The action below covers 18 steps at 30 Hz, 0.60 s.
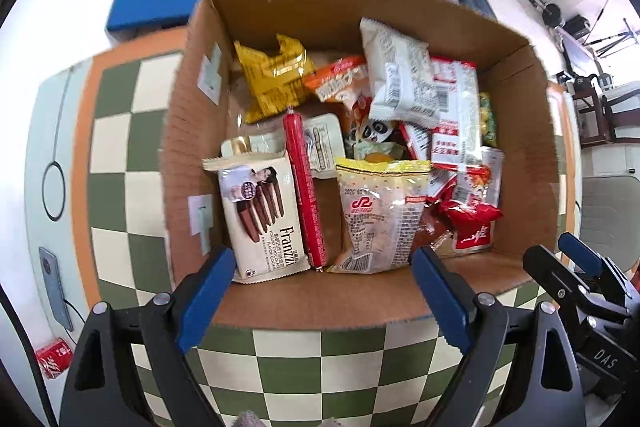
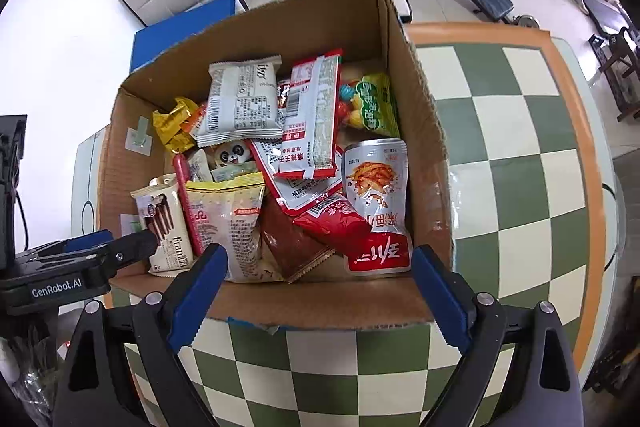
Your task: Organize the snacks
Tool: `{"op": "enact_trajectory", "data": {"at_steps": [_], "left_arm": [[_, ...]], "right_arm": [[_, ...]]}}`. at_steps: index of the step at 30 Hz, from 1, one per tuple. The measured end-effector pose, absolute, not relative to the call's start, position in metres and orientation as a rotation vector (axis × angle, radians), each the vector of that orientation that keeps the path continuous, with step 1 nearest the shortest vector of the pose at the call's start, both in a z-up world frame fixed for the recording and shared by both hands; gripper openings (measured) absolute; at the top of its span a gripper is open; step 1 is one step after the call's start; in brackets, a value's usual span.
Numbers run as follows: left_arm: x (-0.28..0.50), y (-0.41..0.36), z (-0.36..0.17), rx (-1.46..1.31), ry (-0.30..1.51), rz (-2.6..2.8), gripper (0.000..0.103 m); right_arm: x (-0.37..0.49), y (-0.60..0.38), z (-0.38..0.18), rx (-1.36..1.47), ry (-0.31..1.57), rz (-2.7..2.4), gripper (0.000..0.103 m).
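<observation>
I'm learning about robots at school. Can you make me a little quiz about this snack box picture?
1. True or false: both the left gripper and the right gripper are open and holding nothing.
2. What long red snack lies between the Franzzi cookie pack and the clear yellow-topped bag?
A. a sausage stick
B. a soda can
C. a lollipop
3. Fill in: the cardboard box sits on a green and cream ____ tablecloth.

Key: 1 true; 2 A, the sausage stick; 3 checkered.
</observation>
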<state>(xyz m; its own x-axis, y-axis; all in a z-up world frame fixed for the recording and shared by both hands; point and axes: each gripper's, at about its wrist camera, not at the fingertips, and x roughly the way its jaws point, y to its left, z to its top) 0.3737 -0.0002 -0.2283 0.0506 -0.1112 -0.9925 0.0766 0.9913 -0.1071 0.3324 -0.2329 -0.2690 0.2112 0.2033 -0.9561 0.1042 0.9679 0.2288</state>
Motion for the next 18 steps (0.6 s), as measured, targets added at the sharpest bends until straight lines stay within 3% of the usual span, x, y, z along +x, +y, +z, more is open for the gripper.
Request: {"op": "enact_trajectory", "data": {"at_steps": [11, 14, 18], "left_arm": [[0.317, -0.003, -0.138, -0.025, 1.216, -0.196, 0.092], [0.301, -0.005, -0.119, -0.006, 1.179, -0.194, 0.100], [0.272, -0.011, -0.096, 0.055, 1.128, -0.170, 0.100]], "right_arm": [[0.279, -0.238, -0.194, 0.232, 1.205, 0.049, 0.096], [0.258, -0.238, -0.169, 0.211, 1.150, 0.036, 0.096], [0.224, -0.238, -0.133, 0.186, 1.064, 0.016, 0.096]]}}
